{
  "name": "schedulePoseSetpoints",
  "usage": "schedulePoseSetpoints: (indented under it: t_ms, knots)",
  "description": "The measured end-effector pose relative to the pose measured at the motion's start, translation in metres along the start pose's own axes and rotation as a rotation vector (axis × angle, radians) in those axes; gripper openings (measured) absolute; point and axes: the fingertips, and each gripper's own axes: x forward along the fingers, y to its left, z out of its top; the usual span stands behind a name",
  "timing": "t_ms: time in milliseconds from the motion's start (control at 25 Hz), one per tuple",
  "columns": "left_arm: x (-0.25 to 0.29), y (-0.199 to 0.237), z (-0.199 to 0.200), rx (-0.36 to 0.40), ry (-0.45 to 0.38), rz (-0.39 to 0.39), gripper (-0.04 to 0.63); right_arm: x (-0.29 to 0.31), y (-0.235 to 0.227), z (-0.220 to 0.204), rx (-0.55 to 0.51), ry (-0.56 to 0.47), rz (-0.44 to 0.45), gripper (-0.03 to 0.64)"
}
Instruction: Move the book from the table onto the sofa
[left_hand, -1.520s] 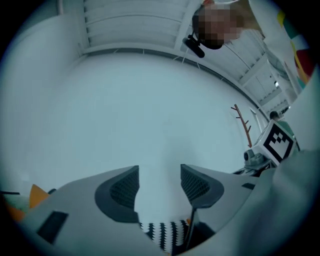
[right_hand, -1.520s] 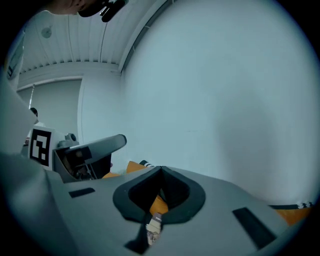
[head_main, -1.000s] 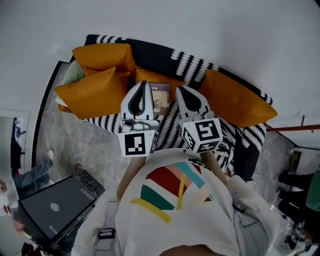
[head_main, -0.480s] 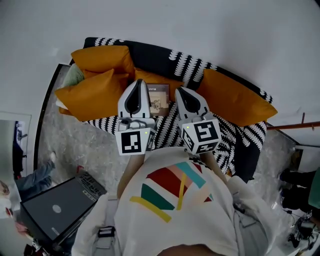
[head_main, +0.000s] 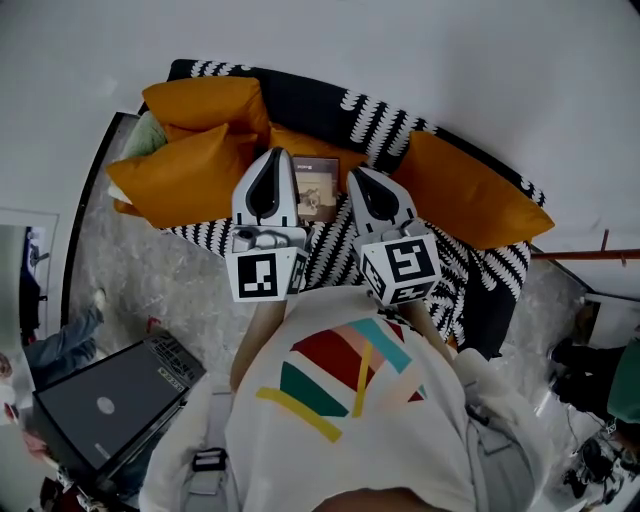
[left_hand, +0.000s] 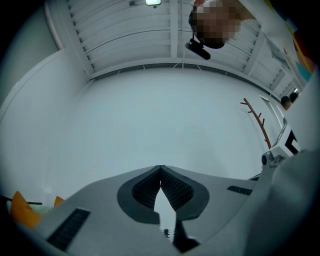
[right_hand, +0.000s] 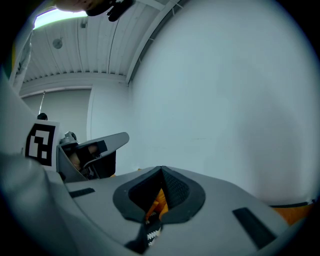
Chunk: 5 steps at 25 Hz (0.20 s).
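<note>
Book (head_main: 318, 190) lies on sofa (head_main: 331, 256), long axis toward backrest (head_main: 300, 100).

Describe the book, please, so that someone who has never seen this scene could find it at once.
Look at the black-and-white patterned sofa. In the middle of it, between the orange cushions, is the book. It is the only small, flat, brownish rectangle there, with a pale picture on its cover.
</note>
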Motion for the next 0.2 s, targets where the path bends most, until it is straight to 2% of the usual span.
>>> schedulePoseSetpoints:
  t_ms: [200]
  knots:
    - [-0.0013, 0.0054, 0.0014, 0.000, -0.007, 0.012, 0.008, 0.0005, 0.0019, 0.0000, -0.009, -0.004, 0.006, 0.011]
